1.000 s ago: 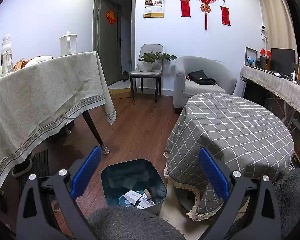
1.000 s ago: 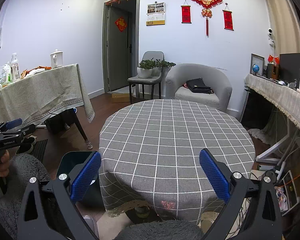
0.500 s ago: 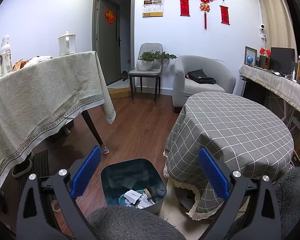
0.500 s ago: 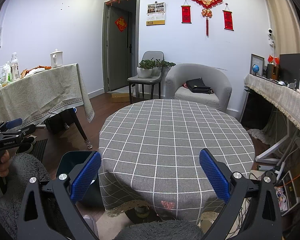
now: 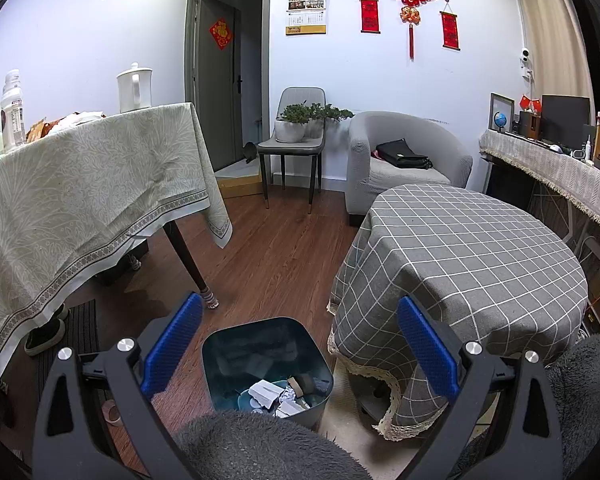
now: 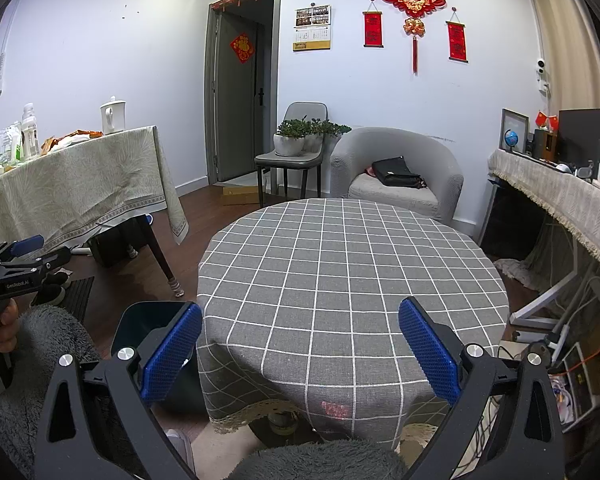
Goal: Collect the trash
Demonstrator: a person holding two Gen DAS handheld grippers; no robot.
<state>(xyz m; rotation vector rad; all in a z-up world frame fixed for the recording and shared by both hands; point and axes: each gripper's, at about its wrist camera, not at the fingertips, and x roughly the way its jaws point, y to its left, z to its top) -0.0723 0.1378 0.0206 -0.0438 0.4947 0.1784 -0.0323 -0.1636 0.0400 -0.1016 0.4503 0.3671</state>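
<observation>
A dark blue-green trash bin [image 5: 226,350] stands on the wood floor beside the round table. Crumpled paper and scraps [image 5: 278,394] lie in its bottom. My left gripper [image 5: 300,344] is open and empty, held above the bin. My right gripper [image 6: 300,344] is open and empty, held over the near edge of the round table with the grey checked cloth [image 6: 352,272]. The bin's rim [image 6: 136,316] shows at the lower left of the right wrist view. The left gripper [image 6: 16,260] also shows there at the far left, in a hand.
A table with a pale green cloth [image 5: 80,192] stands at the left, with a kettle [image 5: 134,86] and bottles on it. A chair with potted plants [image 5: 296,132], a grey armchair [image 5: 404,160] and a cluttered side counter [image 5: 556,168] stand further back. Shoes [image 5: 44,332] lie under the left table.
</observation>
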